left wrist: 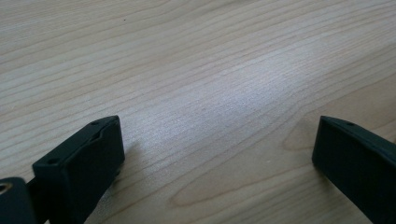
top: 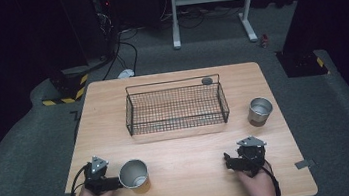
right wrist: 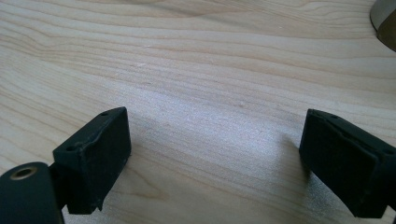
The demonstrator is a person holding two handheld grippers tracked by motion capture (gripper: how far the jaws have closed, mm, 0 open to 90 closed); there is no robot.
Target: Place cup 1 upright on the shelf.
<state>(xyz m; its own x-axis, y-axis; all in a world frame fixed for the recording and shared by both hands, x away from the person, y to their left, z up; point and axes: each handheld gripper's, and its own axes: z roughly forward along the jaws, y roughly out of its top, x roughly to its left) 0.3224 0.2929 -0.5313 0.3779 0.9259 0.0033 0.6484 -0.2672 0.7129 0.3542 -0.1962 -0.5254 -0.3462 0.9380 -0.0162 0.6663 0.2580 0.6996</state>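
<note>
Steel cup (top: 134,173) stood just right of left gripper (top: 103,180), jaws apart and empty, right gripper (top: 230,161) likewise spread, wire basket (top: 176,109) set far.

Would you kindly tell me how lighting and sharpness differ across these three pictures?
High view: lit table, dark surroundings, soft detail. Left gripper view: pale glare on the wood, left tool casting soft shadows. Right gripper view: similar sheen, right tool slightly blurred up close.

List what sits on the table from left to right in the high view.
left gripper → near metal cup → wire basket → right gripper → far metal cup
</note>
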